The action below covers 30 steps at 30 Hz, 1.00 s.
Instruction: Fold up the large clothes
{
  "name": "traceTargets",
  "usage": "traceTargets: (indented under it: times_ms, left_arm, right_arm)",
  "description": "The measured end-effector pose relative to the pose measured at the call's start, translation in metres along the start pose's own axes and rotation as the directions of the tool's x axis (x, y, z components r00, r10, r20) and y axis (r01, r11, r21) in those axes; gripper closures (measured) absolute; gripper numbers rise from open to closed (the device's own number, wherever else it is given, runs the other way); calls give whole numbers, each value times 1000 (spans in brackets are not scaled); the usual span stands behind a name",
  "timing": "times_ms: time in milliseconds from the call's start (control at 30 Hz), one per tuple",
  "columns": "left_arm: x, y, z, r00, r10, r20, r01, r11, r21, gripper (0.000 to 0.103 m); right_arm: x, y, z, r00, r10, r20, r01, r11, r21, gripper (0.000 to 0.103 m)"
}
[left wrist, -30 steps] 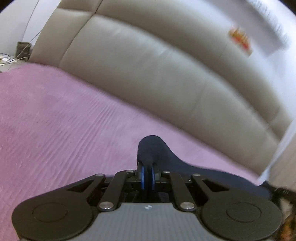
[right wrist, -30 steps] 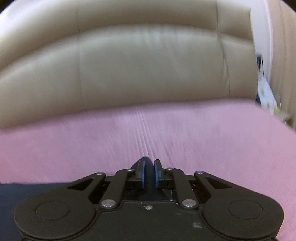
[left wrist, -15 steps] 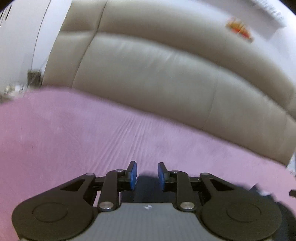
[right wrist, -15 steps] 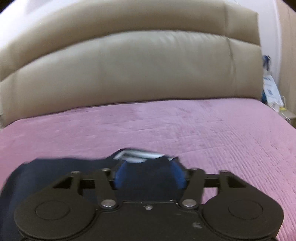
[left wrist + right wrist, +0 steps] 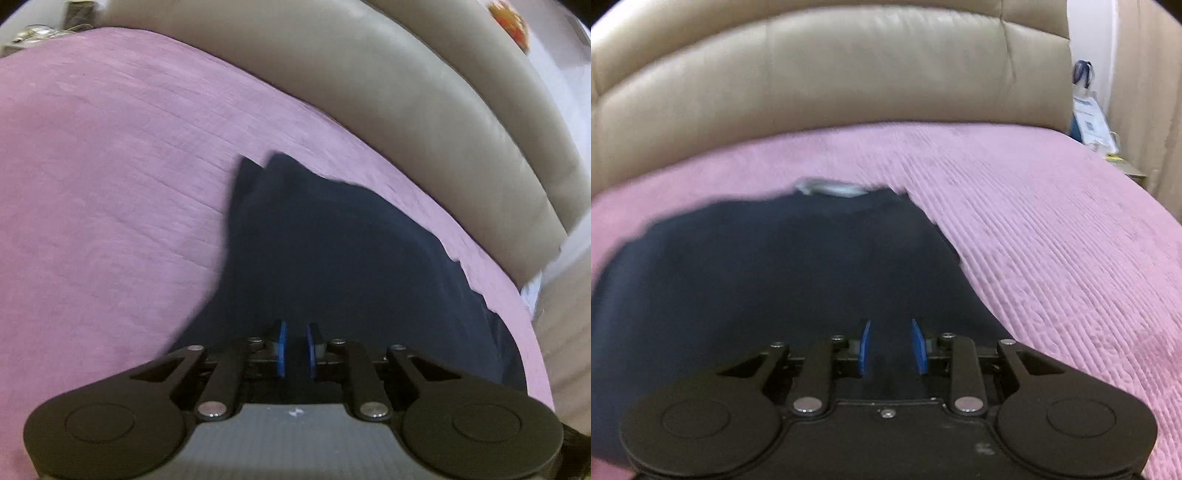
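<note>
Left wrist view: the bed [image 5: 110, 166], covered in a ribbed pink spread, fills the left and middle of the frame, and the padded beige headboard [image 5: 406, 92] curves across the upper right. The dark navy garment [image 5: 332, 258] lies on the spread in the lower middle, its far edge ending in two small peaks near the centre of the frame and its right edge running down toward the lower right. Some small clutter sits blurred in the top left corner; what it is cannot be told. The left claw [image 5: 295, 350] stands at the bottom centre above the garment, its blue pads a narrow gap apart; the jaws have just been closing, and no cloth is between them.

In the right wrist view the bed [image 5: 1052, 240] spreads across the right half, with the headboard [image 5: 831, 74] along the top. The garment [image 5: 757, 277] covers the left and middle, with a pale strip at its far edge. A blue and white bag [image 5: 1087, 118] stands at the upper right beside the bed. The right claw [image 5: 893, 349] hangs at the bottom centre over the garment, pads clearly apart, having just been closing, with nothing pinched.
</note>
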<state>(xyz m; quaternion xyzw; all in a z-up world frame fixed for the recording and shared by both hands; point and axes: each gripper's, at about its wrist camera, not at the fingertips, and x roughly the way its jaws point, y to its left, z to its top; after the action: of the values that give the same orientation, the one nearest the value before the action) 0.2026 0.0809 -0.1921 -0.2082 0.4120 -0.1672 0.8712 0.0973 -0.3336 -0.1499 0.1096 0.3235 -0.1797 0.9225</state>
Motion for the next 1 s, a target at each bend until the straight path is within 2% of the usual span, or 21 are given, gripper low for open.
traceTargets:
  times_ms: [67, 133, 167, 233, 300, 333, 400, 467, 567, 600, 667, 767, 833, 900, 1000]
  left_arm:
    - [-21, 0, -4, 998, 64, 16, -65, 997, 50, 87]
    - [-42, 3, -10, 996, 88, 22, -89, 995, 42, 87]
    - [-53, 6, -15, 996, 81, 25, -82, 997, 17, 86]
    - [-70, 9, -19, 997, 72, 23, -71, 997, -33, 81]
    - [-77, 8, -23, 997, 73, 15, -73, 996, -50, 79]
    - [-80, 6, -24, 998, 66, 18, -66, 997, -38, 79]
    - [-81, 0, -23, 999, 35, 11, -35, 999, 6, 66]
    - [-81, -4, -21, 1000, 16, -21, -16, 1000, 19, 55]
    - [-85, 2, -25, 999, -3, -45, 0, 998, -66, 51]
    - [-85, 5, -27, 998, -5, -69, -2, 995, -103, 50]
    - [-85, 8, -32, 992, 23, -121, -43, 984, -172, 47]
    - [-87, 11, -43, 986, 10, -169, -55, 963, -264, 38]
    - [-85, 7, -51, 987, 33, -157, -75, 961, -268, 33]
    - [-79, 1, -57, 985, 100, -142, -132, 962, -241, 28]
    - [-68, 11, -64, 987, 119, -107, -147, 938, -314, 27]
  right_arm:
    - [-21, 18, -2, 997, 72, 24, -71, 997, -30, 70]
    - [-28, 39, -8, 993, 117, 25, -114, 991, -76, 70]
    - [-24, 48, -14, 994, 109, 8, -107, 989, -103, 70]
    - [-11, 52, -28, 999, 27, -41, -32, 992, -125, 70]
    - [8, 40, -42, 987, -28, -161, 18, 998, -66, 70]
    - [14, 30, -47, 977, -22, -211, 20, 1000, -14, 70]
    - [5, 10, -51, 976, 47, -214, -25, 994, 104, 69]
    - [-7, 3, -51, 978, 74, -194, -46, 989, 143, 69]
    - [-17, 3, -51, 979, 107, -176, -83, 987, 139, 68]
    - [-15, 4, -56, 975, 118, -188, -95, 988, 125, 62]
    - [-11, 9, -65, 972, 111, -208, -94, 992, 89, 61]
    - [-13, 16, -62, 975, 100, -200, -94, 995, 41, 61]
    - [-15, 17, -58, 974, 108, -199, -102, 994, 40, 61]
    - [-5, 14, -52, 973, 120, -199, -111, 992, 55, 60]
    - [-1, 10, -52, 972, 133, -196, -123, 990, 62, 59]
